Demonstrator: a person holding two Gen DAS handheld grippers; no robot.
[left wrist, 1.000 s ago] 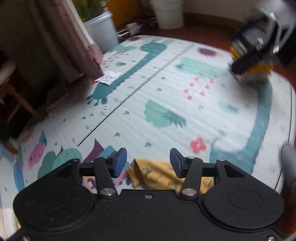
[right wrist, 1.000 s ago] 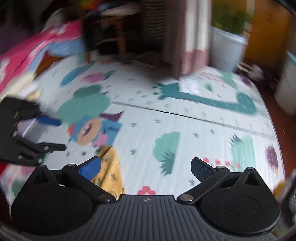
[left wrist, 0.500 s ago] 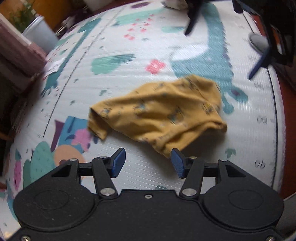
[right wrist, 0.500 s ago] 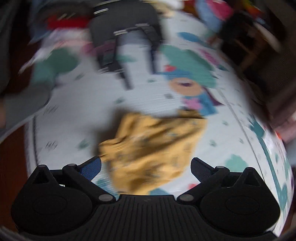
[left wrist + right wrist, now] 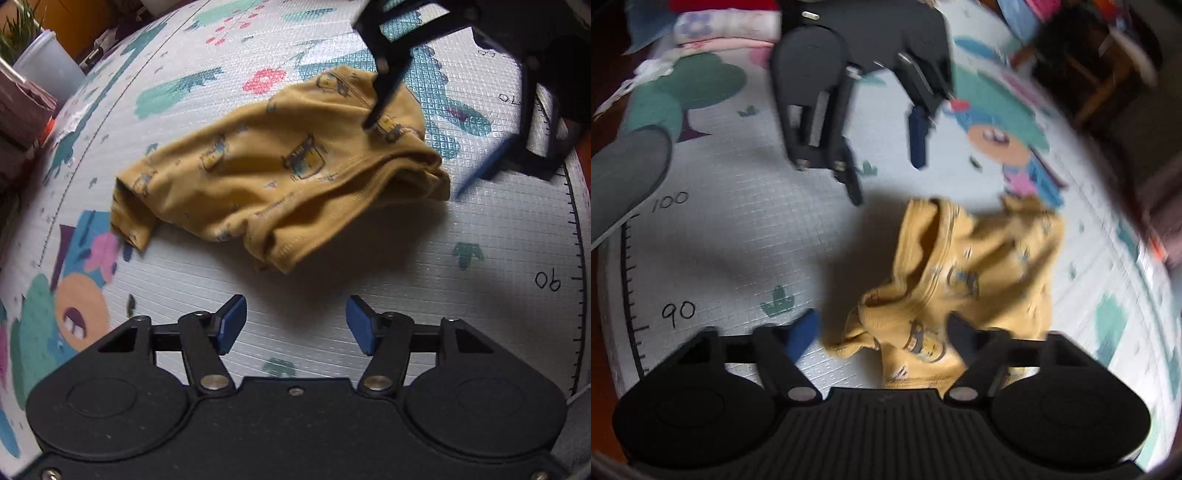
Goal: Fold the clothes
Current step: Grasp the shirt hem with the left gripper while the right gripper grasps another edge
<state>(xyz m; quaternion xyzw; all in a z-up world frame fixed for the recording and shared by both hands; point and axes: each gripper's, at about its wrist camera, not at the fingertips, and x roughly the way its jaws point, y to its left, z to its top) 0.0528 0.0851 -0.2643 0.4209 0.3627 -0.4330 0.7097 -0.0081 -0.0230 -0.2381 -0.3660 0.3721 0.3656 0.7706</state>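
Note:
A crumpled mustard-yellow child's garment with small vehicle prints lies on the patterned play mat. My left gripper is open and empty, a short way in front of the garment's near hem. My right gripper is open, low over the garment's near end, one finger on each side of a bunched fold. In the left wrist view the right gripper reaches over the garment's far right end. In the right wrist view the left gripper hovers beyond the garment.
The mat carries a printed height ruler with numbers along its edge. A white planter and a curtain stand off the mat's far left. Folded clothes lie at the mat's far edge in the right wrist view.
Both grippers have swung round and come down toward the yellow garment, which was only at the frame edge a second ago. The right gripper now straddles its end.

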